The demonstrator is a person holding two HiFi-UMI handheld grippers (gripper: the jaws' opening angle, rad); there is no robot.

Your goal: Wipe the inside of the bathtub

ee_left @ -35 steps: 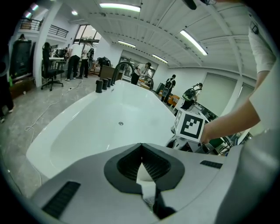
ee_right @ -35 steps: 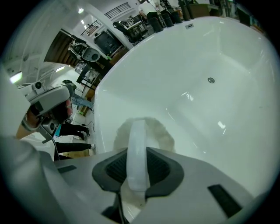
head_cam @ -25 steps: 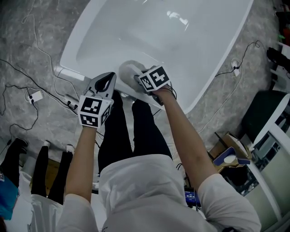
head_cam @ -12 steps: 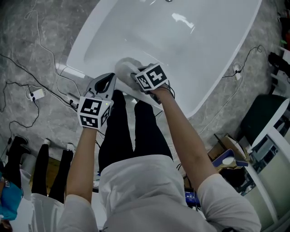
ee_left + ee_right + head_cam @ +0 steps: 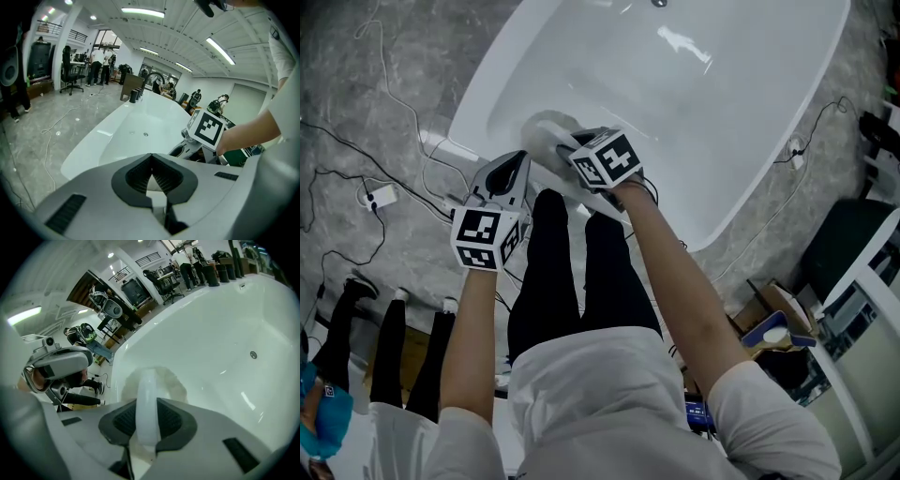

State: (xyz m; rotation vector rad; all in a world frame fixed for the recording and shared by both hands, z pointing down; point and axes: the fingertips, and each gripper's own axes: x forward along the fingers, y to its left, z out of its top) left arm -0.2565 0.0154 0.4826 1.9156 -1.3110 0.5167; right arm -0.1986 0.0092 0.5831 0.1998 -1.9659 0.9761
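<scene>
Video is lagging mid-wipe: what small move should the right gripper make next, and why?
Probably sweep the right gripper along the bathtub wall toward the far end: its jaws are shut on the wiper handle, and the fluffy pad sits at the near end.

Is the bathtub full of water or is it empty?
Empty. The bathtub shows bare shiny white walls and floor in every view, with no water line or pool.
</scene>
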